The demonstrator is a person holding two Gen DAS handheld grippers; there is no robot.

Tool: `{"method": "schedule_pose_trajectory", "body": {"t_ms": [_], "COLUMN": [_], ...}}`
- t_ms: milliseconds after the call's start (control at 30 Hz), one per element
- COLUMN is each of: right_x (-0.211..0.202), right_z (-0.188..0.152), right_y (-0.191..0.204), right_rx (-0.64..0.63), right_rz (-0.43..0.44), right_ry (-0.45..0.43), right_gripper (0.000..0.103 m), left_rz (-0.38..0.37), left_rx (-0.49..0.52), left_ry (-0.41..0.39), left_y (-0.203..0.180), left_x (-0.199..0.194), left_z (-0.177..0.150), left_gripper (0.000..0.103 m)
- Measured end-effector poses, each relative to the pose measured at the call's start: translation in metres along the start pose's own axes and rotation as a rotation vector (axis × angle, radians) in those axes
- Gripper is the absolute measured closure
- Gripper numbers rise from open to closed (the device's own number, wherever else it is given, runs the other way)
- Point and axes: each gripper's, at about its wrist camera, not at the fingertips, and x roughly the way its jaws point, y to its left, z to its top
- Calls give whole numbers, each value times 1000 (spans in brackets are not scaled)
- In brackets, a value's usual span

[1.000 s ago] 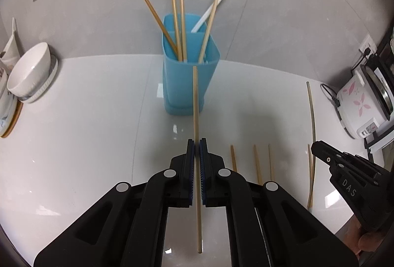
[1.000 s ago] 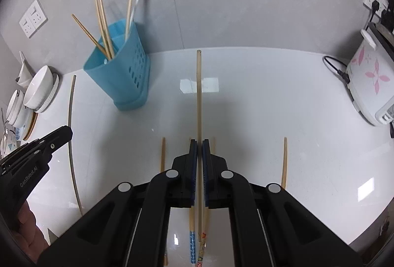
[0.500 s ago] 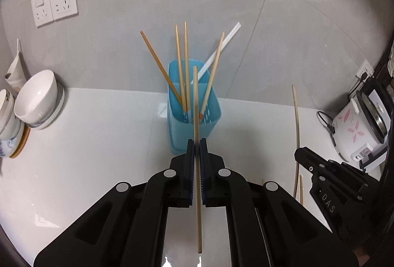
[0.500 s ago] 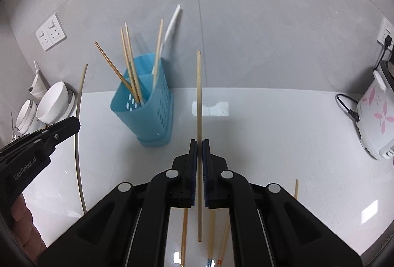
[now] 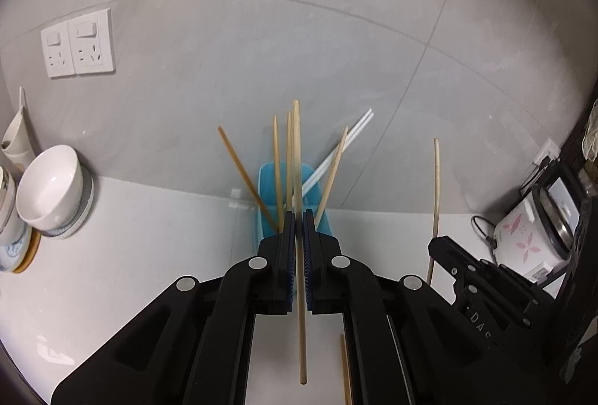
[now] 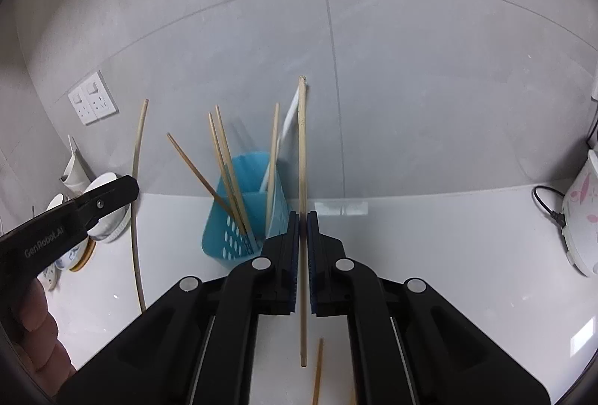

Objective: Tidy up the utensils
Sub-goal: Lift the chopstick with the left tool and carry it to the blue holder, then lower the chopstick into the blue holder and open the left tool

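Against the grey tiled wall, above the white bench (image 5: 112,293), two chopsticks are being lifted higher than a second ago: one (image 5: 298,181) is clamped in the left jaws (image 5: 298,218), the other (image 6: 302,151) in the right jaws (image 6: 303,218). The blue holder (image 6: 239,229) is being approached, so dropping-in is likely next.

My two fisheye views are evenly, softly lit, perhaps from overhead. Pale glare patches sit on the glossy white counter (image 6: 429,255). Edges bow and darken into black corners. The wall (image 5: 261,50) looks slightly hazy; shadows are faint.
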Motion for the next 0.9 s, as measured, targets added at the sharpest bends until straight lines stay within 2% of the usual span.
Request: {"method": "schedule_pose_trajectory", "body": {"t_ms": [300,600,900], "right_x": [14,37,50], "right_z": [21,26,24], "right_y": [5,5,8], "right_rx": [-3,8,-9], "right_rz": [47,72,81], "right_ry": [-68,-85,-77], "right_gripper": [100,100,100], "left_rz": [-58,-90,-99], "left_rx": [-32,-54,-27], "left_ry": [-98,-205,-192], "left_y": [12,24,20], "left_x": [18,55,82], "left_z": [28,24,6], "left_gripper": [100,100,100]}}
